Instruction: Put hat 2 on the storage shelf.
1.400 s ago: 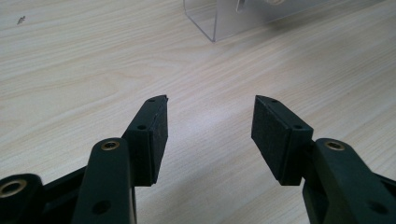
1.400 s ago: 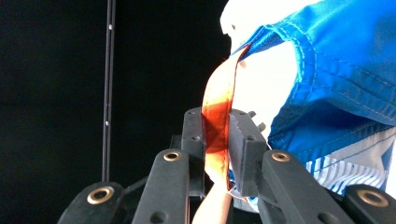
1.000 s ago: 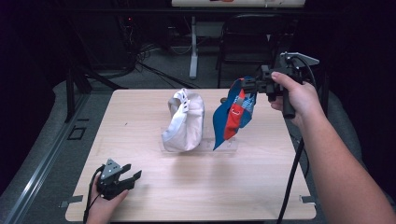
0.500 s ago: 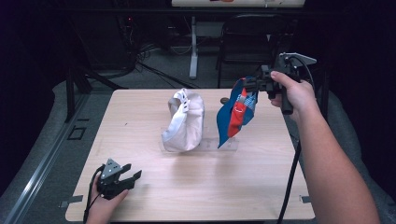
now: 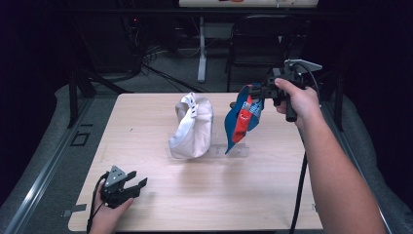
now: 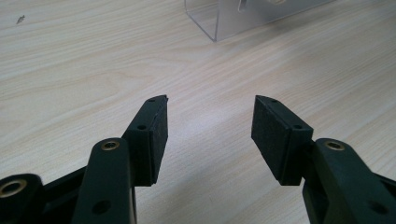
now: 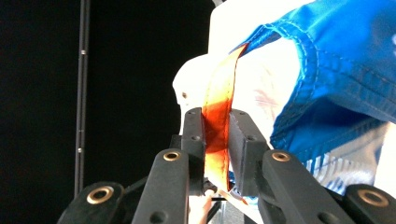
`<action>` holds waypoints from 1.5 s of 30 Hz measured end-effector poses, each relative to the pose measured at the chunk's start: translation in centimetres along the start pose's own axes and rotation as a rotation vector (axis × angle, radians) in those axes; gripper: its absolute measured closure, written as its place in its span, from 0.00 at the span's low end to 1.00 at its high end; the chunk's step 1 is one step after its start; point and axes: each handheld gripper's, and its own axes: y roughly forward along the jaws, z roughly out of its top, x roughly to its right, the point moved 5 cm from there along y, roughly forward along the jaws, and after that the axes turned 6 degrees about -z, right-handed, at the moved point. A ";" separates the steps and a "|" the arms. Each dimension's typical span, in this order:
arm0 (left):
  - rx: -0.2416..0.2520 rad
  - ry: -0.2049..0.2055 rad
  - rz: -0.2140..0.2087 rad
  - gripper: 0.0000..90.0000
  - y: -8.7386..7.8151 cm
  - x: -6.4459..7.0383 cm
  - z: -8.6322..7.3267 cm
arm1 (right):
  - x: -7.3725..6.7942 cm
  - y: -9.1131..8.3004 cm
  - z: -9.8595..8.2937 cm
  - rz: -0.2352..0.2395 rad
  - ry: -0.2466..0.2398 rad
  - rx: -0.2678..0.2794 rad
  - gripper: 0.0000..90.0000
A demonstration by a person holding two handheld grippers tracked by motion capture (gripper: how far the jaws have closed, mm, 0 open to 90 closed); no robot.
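Bench [image 5: 204, 195] of pale wood, seen from above, with a clear stand [image 5: 229, 151] near its middle. That stand is the landmark here. A white cap [image 5: 192, 126] sits on the stand's left end. Above the stand's right end hangs a blue cap [image 5: 243, 117] with red and orange trim, lifted off the bench and dangling brim downward, its lowest tip close over the stand.

The right tongs [image 5: 263, 91] are pressed together on the blue cap's orange strap [image 7: 217, 126], seen up close in the right gripper view with the strap pinched flat between the two black pads. Compared with a second ago, the blue cap has shifted a little toward the stand's right end and turned slightly, while the white cap has not moved. That suggests the cap is being carried in to be hung or set on the stand beside the white one, and is nearly there.

The left tongs [image 5: 130, 187] rest well in front of the stand, at the bench's near left corner, spread wide and holding nothing. In the left gripper view [image 6: 210, 126] a corner of the clear stand [image 6: 219, 21] shows beyond the pads.
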 end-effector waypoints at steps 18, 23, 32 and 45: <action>0.002 -0.001 -0.005 0.51 0.3 0.1 0.1 | 3.2 2.4 -1.2 -0.089 0.025 -0.043 0.86; 0.001 -0.003 -0.006 0.51 0.3 0.1 0.1 | 3.9 2.5 -1.6 -0.116 0.026 -0.047 0.86; 0.000 -0.003 -0.005 0.51 0.3 0.1 0.1 | 4.5 2.5 -1.9 -0.158 0.013 -0.042 0.85; 0.012 -0.003 -0.002 0.51 0.4 0.1 0.2 | 4.8 2.5 -2.0 -0.165 0.015 -0.041 0.86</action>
